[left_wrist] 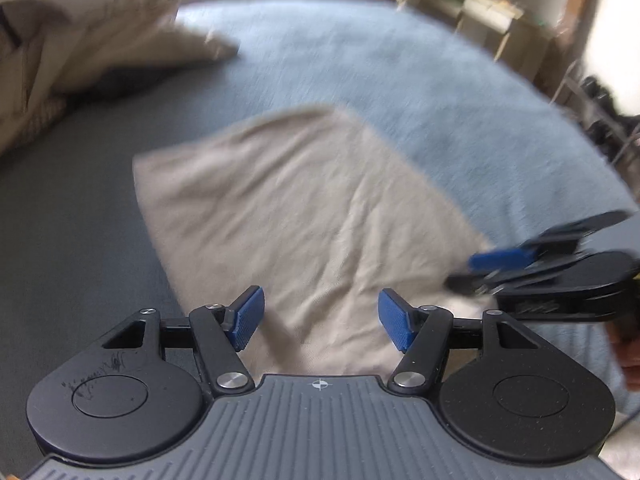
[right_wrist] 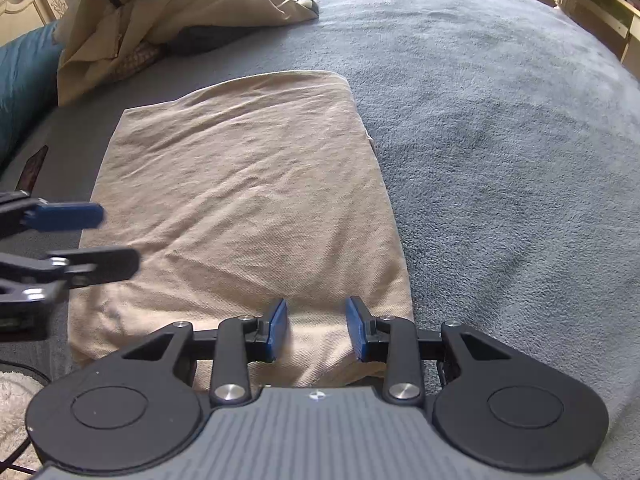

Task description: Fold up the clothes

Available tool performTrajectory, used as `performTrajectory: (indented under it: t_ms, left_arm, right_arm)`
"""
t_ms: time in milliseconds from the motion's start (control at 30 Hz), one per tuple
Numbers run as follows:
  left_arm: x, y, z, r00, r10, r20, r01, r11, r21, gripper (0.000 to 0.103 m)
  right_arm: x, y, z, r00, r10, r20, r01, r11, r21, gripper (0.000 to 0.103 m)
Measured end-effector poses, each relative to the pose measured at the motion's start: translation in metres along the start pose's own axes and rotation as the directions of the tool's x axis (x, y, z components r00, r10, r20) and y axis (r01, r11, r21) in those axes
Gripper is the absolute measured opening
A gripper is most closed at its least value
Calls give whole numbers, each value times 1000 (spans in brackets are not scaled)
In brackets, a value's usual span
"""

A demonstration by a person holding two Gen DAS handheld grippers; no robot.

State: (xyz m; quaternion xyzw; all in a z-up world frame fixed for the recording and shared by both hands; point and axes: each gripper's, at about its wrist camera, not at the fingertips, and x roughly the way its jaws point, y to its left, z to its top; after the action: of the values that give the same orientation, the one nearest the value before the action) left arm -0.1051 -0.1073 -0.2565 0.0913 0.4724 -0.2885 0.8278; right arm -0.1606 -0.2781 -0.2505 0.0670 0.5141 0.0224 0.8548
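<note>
A beige garment [right_wrist: 248,200] lies folded into a long rectangle on the blue-grey bed cover [right_wrist: 500,140]. My right gripper [right_wrist: 317,330] stands over the garment's near right corner. Its blue pads [right_wrist: 278,330] are a short way apart, with flat cloth showing between them and no fold pinched. My left gripper [right_wrist: 112,238] reaches in from the left over the garment's left edge, jaws apart. In the left wrist view the garment [left_wrist: 300,208] is blurred, the left gripper [left_wrist: 322,318] hovers open above its near part, and the right gripper [left_wrist: 468,270] shows side-on at the right.
A heap of beige clothes [right_wrist: 160,12] lies at the bed's far left, beside a teal pillow [right_wrist: 24,80]. Pale wooden furniture [left_wrist: 480,12] stands beyond the bed's far right. A white fluffy rug [right_wrist: 12,408] and a cable show at the lower left.
</note>
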Motion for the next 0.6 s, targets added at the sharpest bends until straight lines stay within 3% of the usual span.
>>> performTrajectory:
  t_ms: [300, 600]
  left_arm:
    - [1, 6, -1, 1000, -13, -20, 12, 1000, -22, 65]
    - [4, 1, 5, 998, 5, -55, -7, 999, -36, 66]
  right_arm:
    - [-5, 0, 8, 1000, 7, -18, -8, 1000, -8, 36]
    - [-36, 8, 55, 992, 56, 115, -50, 997, -51, 36]
